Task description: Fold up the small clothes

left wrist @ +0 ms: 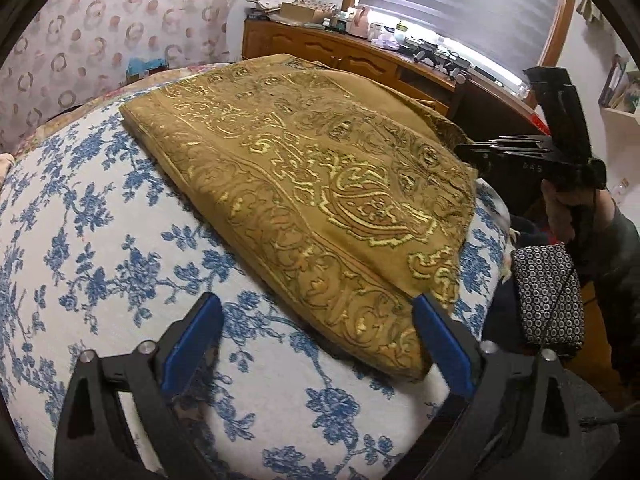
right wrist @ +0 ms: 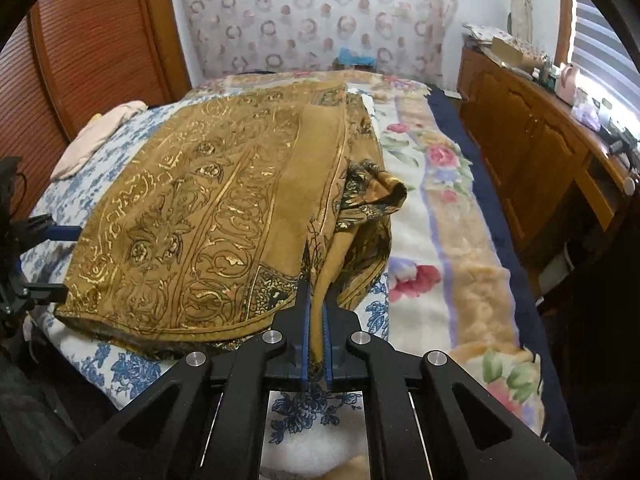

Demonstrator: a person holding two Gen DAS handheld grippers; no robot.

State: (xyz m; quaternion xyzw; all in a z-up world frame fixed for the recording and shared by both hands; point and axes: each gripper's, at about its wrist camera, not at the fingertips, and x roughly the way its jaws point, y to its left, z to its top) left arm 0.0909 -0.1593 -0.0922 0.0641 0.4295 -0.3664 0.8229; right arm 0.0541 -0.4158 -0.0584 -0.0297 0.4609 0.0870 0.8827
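Observation:
A mustard cloth with a gold pattern (left wrist: 304, 184) lies folded on the blue-flowered bedsheet (left wrist: 100, 240). My left gripper (left wrist: 318, 324) stands open just above the sheet, and the cloth's near corner reaches in front of its right finger (left wrist: 440, 340). Nothing is pinched between its pads. In the right wrist view my right gripper (right wrist: 316, 294) is shut on a raised fold of the cloth's (right wrist: 192, 208) near right edge. The left gripper (right wrist: 54, 262) shows at the cloth's left edge, its jaws apart. The right gripper (left wrist: 472, 152) appears black at the cloth's far right side.
A pale pink garment (right wrist: 96, 136) lies at the bed's far left. A flowered fleece blanket (right wrist: 440, 208) covers the right side. A wooden dresser (right wrist: 532, 148) with clutter stands along the window wall. A black-and-white dotted fabric item (left wrist: 548, 296) sits off the bed's edge.

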